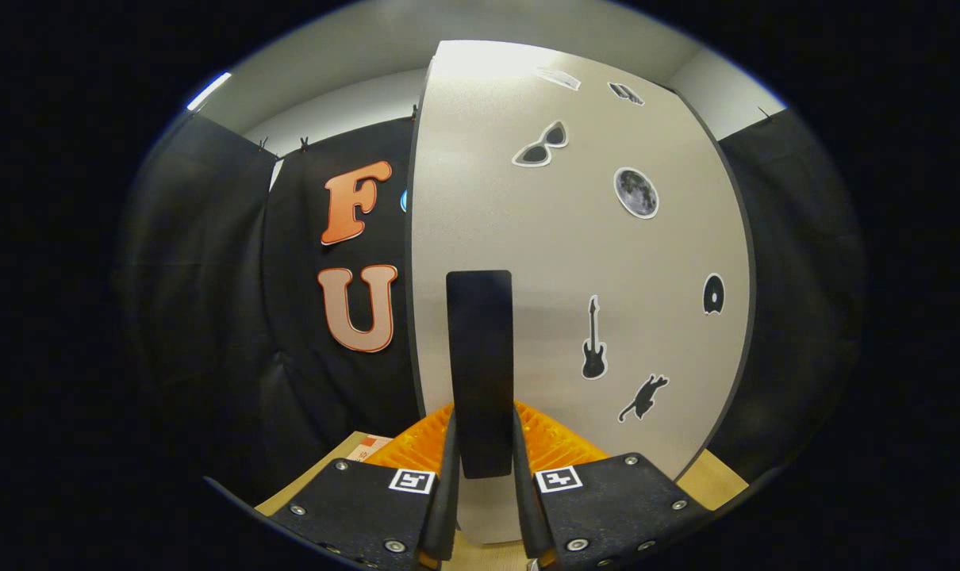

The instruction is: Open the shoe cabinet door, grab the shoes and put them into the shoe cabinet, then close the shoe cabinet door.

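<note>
The shoe cabinet door (575, 262) stands upright just ahead of the tongs (484, 476), its pale face dotted with stickers: sunglasses (540, 146), a moon (636, 193), a guitar (593, 339), a cat (643, 396). A dark vertical handle (480, 365) sits between the two fingers, which are clamped on its lower end. Beside the door's left edge there is open room. The door's foot is hidden behind the tongs. A light wooden surface (718, 480) shows below.
</note>
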